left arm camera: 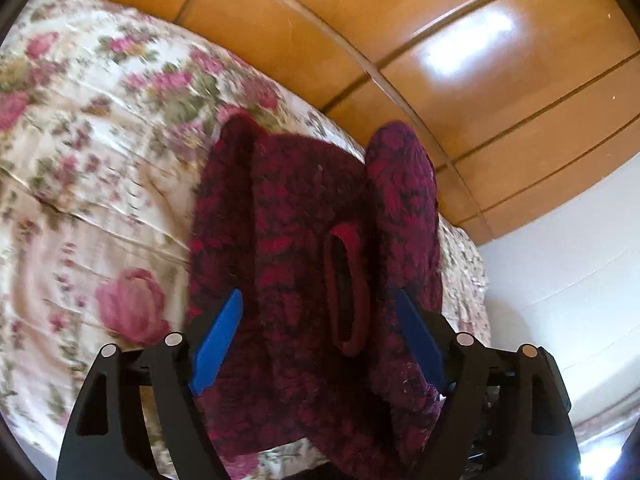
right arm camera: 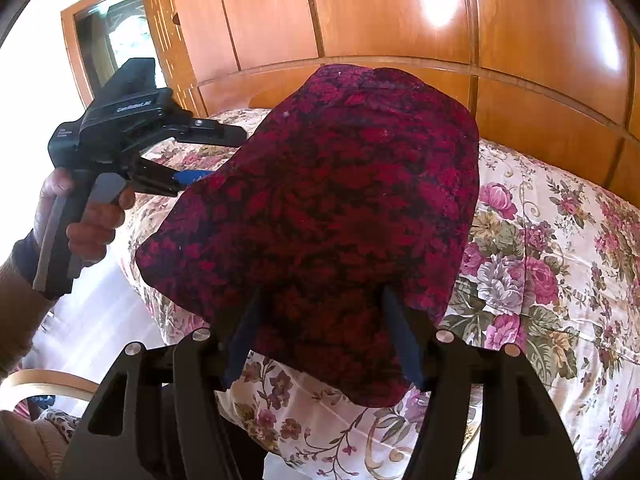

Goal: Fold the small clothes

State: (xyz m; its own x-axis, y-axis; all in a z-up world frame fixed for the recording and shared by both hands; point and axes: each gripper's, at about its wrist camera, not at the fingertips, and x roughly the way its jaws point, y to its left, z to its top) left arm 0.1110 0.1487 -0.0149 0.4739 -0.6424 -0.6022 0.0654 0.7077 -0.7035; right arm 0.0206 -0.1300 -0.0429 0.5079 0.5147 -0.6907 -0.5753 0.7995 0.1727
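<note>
The dark red knitted garment [left arm camera: 304, 248] lies bunched on the bed [left arm camera: 80, 152], near the edge that runs along the wooden wardrobe [left arm camera: 460, 60]. My left gripper [left arm camera: 320, 312] has its jaws spread wide, released, the cloth loose between them. My right gripper [right arm camera: 320, 312] has the garment between its jaws; I cannot tell whether they pinch it. I judge a fold is just laid; next I need a fresh grasp on an edge.

The dark red patterned knit garment [right arm camera: 320, 216] hides the left hand-held gripper [right arm camera: 196, 176] fingertips in the right wrist view. The floral bedspread [left arm camera: 80, 152] is motion-blurred in the left wrist view.
</note>
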